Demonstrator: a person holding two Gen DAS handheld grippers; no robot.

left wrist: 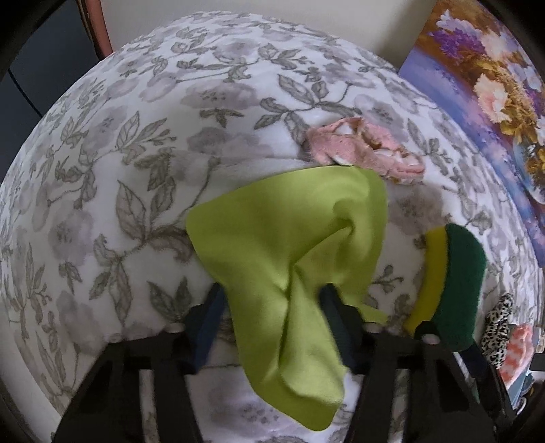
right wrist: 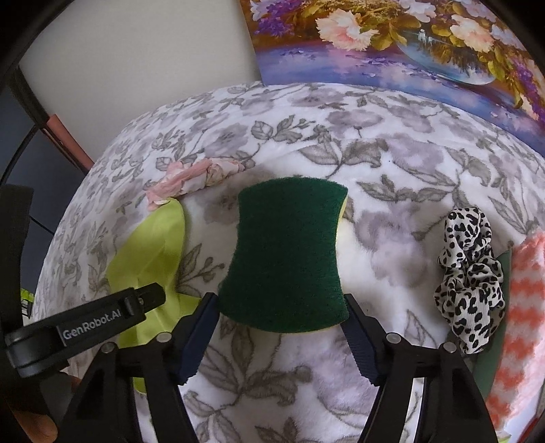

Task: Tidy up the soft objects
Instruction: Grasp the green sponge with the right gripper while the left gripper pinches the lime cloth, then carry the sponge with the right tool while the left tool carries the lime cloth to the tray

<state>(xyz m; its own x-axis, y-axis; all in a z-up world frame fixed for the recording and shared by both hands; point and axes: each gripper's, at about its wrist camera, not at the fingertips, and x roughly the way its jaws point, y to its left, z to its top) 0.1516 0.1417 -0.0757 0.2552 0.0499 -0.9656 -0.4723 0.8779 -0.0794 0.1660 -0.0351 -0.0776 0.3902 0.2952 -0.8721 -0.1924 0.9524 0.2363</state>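
Note:
My left gripper (left wrist: 272, 303) is shut on a lime-green cloth (left wrist: 289, 245), which hangs crumpled between the fingers above the floral blanket (left wrist: 136, 153). My right gripper (right wrist: 281, 310) is shut on a green and yellow sponge (right wrist: 286, 252), scouring side up; the sponge also shows in the left wrist view (left wrist: 449, 289). The green cloth (right wrist: 150, 245) and the left gripper's body show at the left of the right wrist view. A pink floral fabric piece (left wrist: 364, 150) lies on the blanket beyond the cloth; it also shows in the right wrist view (right wrist: 194, 177).
A leopard-print scrunchie (right wrist: 470, 283) and an orange-and-white zigzag cloth (right wrist: 521, 306) lie at the right of the blanket (right wrist: 391, 170). A flower painting (right wrist: 408, 44) leans at the back right, also seen in the left wrist view (left wrist: 494, 95). A chair back (left wrist: 95, 30) stands at far left.

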